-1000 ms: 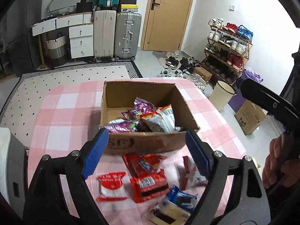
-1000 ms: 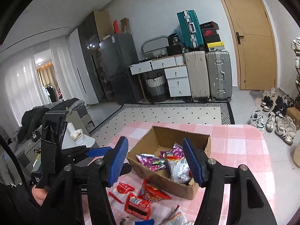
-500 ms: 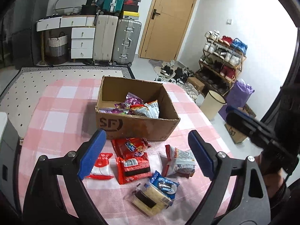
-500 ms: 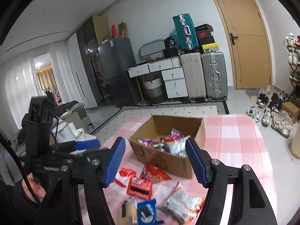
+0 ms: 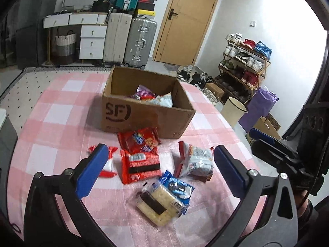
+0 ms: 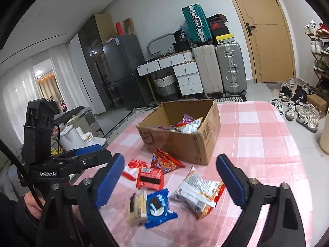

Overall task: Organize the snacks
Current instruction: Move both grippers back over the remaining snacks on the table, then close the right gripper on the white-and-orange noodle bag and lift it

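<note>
1. Pulled back from the box [image 5: 148, 111] in the last second: a second ago close over it, now well back, above the loose snacks on the pink counter [image 5: 51, 123].
2. Left gripper [image 5: 158, 166] with fingers wide open, holding nothing; same for the right gripper [image 6: 170, 177].
3. Some snacks already in the box at the far side.
4. Still out, near the box: red pack [image 5: 140, 164], silver bag [image 6: 199, 189], blue cookie pack [image 6: 159, 207], cracker pack [image 5: 158, 203].
5. Probably time to grab the next snack.
</note>
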`<control>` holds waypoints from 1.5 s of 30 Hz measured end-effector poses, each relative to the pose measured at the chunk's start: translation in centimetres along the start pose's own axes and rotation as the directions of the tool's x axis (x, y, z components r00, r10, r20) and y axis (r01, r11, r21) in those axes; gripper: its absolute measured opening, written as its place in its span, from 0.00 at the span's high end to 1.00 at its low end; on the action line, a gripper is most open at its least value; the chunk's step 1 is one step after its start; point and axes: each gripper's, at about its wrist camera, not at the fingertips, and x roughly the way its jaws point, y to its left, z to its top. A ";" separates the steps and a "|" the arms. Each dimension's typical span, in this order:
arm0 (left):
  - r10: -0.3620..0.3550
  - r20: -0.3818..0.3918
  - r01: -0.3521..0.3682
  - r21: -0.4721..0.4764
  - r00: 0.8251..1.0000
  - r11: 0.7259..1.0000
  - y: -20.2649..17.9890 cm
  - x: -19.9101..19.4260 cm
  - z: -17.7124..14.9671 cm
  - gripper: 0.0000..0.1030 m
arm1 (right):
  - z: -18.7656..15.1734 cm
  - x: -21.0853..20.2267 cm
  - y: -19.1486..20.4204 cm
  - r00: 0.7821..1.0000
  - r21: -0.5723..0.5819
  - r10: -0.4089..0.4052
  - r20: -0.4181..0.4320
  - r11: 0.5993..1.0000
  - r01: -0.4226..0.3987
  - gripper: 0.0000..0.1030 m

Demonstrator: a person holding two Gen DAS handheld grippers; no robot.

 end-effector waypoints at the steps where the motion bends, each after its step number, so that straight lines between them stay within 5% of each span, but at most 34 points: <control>1: -0.001 -0.010 0.000 -0.009 1.000 1.000 0.2 0.3 -0.2 0.01 | -0.1 0.2 0.1 1.000 0.003 0.002 -0.005 1.000 -0.002 0.06; 13: 0.009 -0.097 -0.013 -0.043 0.995 0.999 1.4 3.3 -2.4 0.01 | -2.7 3.9 -2.3 0.991 0.067 -0.014 -0.132 0.998 0.023 0.04; 35: 0.002 -0.144 -0.009 -0.049 0.990 0.999 2.0 5.4 -4.1 0.01 | -4.8 11.1 -6.0 0.960 0.198 -0.014 -0.278 0.978 0.071 0.05; 45: 0.005 -0.155 -0.014 -0.056 0.988 0.998 2.5 5.4 -4.7 0.01 | -5.7 13.2 -6.0 0.945 0.227 0.006 -0.327 0.971 0.073 0.48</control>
